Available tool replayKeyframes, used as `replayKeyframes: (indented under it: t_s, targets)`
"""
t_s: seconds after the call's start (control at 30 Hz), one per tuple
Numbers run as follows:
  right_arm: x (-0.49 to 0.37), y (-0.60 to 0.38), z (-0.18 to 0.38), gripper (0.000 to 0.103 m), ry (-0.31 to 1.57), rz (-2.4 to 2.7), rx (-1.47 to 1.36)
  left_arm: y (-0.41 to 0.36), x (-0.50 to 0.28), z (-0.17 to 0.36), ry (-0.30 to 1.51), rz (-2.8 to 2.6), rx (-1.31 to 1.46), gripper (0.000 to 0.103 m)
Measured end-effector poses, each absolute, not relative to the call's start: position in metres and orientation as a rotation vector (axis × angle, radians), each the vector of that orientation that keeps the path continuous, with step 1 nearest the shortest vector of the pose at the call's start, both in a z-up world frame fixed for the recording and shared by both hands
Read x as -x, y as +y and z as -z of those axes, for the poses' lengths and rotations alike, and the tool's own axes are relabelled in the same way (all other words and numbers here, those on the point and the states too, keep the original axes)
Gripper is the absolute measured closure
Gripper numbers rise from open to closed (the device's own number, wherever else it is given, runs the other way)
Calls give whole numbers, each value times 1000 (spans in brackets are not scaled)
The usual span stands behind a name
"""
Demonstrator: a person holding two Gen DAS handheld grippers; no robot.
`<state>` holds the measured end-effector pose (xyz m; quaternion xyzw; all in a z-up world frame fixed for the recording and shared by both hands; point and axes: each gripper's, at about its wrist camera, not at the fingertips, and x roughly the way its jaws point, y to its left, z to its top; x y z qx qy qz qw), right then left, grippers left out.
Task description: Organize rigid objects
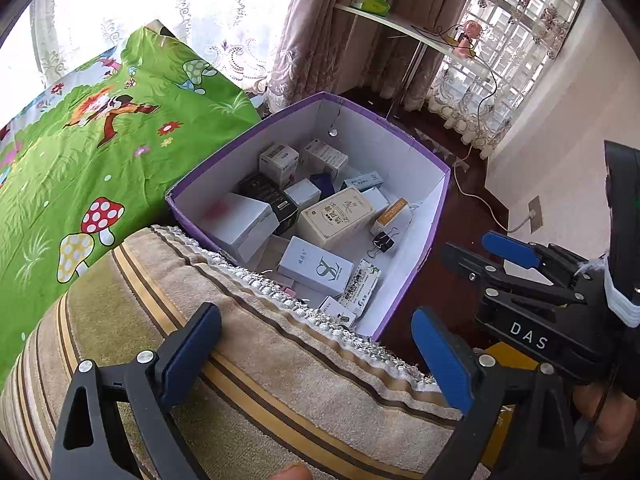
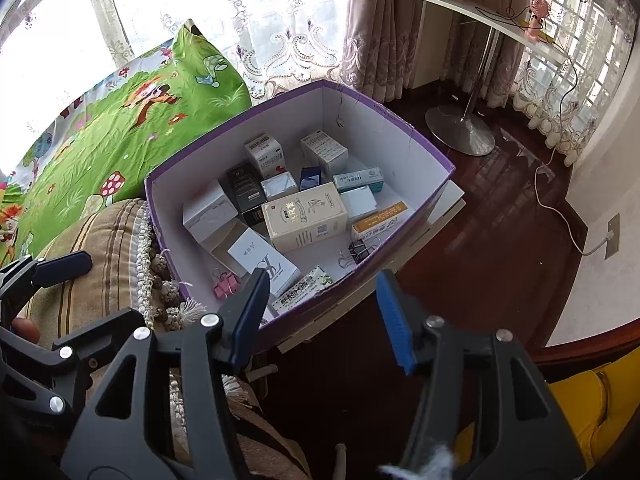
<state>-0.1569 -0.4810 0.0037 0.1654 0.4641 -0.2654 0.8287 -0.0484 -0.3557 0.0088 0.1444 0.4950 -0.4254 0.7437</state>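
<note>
A purple-rimmed box [image 2: 416,200] filled with small cartons is seen from both wrist cameras, set between a green cartoon-print pillow [image 1: 100,152] and dark wooden floor [image 2: 500,220]. In the left wrist view, the left claw [image 1: 316,364] is held wide open and empty above a striped beige cushion [image 1: 240,380], whose fringed edge hides the near corner of the box. A pink binder clip [image 2: 226,285] in that corner is shown only by the right wrist view, along with the round metal foot of a side table [image 2: 460,132]. The right claw [image 2: 320,320] is likewise spread open with nothing gripped, its left finger crossing the near rim of the box.

Inside the box, a large cream carton [image 2: 306,216] lies at the centre, ahead of both claws. A white carton with a monogram [image 1: 316,266] is placed nearer, and a black binder clip [image 1: 382,240] rests to the right of it on the bare white bottom. Open bottom is also seen along the far wall. The box is pressed against the cushion on the left, while open floor is left clear to its right.
</note>
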Motion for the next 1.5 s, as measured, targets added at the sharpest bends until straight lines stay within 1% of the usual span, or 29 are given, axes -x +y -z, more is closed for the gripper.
replayKeyframes:
  t_s: [0.13, 1.5]
  targets:
    - [157, -480, -4, 39, 983, 560, -348, -356, 48, -9, 1083, 933, -319, 6]
    - [157, -481, 0, 37, 989, 556, -364, -356, 48, -9, 1084, 933, -319, 4]
